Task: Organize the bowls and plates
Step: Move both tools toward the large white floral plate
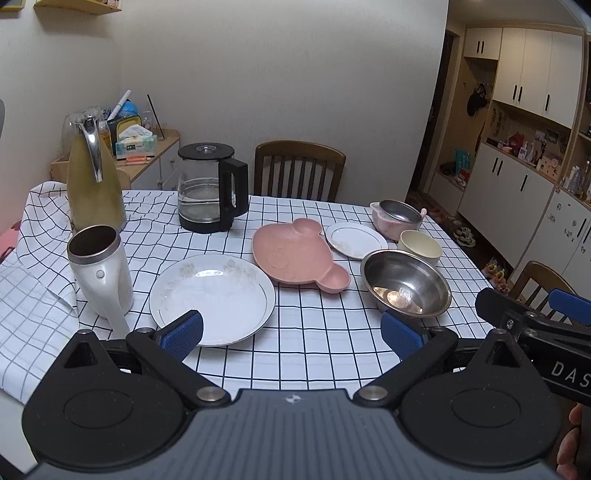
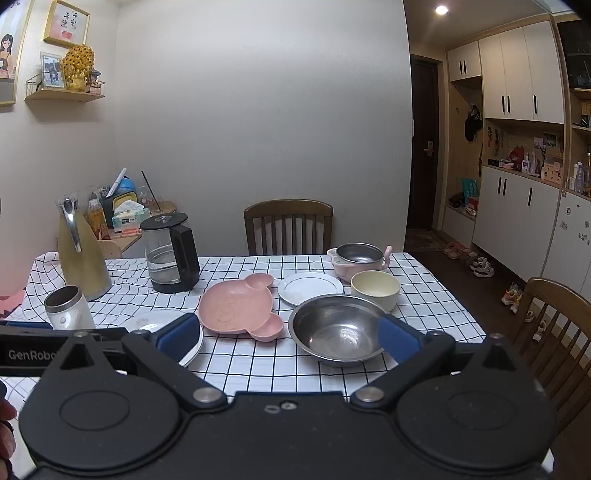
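Ribbed blue tongs (image 1: 291, 334), glossy plate (image 1: 212, 298), steel bowl (image 1: 406, 282)

Pink plate (image 1: 295, 254), black-checked white tablecloth (image 1: 314, 343)

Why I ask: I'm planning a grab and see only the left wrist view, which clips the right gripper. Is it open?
Observer: Yes. The right wrist view shows the right gripper open, with the steel bowl ahead between its jaws, ungripped.
Operator: What's up high on the left? My view crops it.
Observer: A wall shelf carrying a golden ornament and a framed photo.
Operator: Any lamp on overhead?
Observer: Yes, a ceiling light is lit at the upper right.
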The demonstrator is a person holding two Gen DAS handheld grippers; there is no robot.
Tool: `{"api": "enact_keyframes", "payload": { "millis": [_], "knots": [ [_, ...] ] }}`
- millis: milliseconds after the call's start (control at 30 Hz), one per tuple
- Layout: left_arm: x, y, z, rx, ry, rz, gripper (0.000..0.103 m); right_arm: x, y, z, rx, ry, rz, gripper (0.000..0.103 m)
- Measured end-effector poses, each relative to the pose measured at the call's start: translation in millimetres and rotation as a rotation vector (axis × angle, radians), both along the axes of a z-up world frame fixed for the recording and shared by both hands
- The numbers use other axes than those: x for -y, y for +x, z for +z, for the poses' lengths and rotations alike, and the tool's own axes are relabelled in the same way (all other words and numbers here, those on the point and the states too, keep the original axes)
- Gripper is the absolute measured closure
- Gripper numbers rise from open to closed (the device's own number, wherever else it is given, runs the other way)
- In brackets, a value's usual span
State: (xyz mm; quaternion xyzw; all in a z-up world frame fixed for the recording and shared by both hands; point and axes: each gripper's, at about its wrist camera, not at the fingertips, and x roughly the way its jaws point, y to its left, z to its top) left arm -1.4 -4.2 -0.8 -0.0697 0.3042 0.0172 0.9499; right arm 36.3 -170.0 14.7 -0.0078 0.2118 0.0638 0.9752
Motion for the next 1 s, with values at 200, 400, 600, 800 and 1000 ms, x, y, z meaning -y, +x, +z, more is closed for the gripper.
{"api": "enact_keyframes", "payload": {
  "millis": [200,400,600,800,1000],
  "knots": [
    [2.9,0.1,1.3,-0.002,0.017,0.0,0.0,-0.7,1.6,1.2,-0.014,-0.003,-0.006,0.0],
    [3.9,0.5,2.7,-0.01,0.019,0.006,0.0,-3.0,3.1,4.2,-0.021,-0.024,-0.008,0.0],
    [4.8,1.1,9.0,-0.001,0.031,0.005,0.0,-4.6,4.9,7.7,-0.019,-0.03,0.004,0.0],
    [5.5,5.0,17.1,0.006,0.048,0.01,0.0,-3.7,8.3,12.5,-0.015,-0.024,0.016,0.0],
    [1.6,12.8,24.9,-0.031,0.036,0.013,0.0,-3.0,13.2,17.6,-0.042,-0.013,0.031,0.0]
  ]
}}
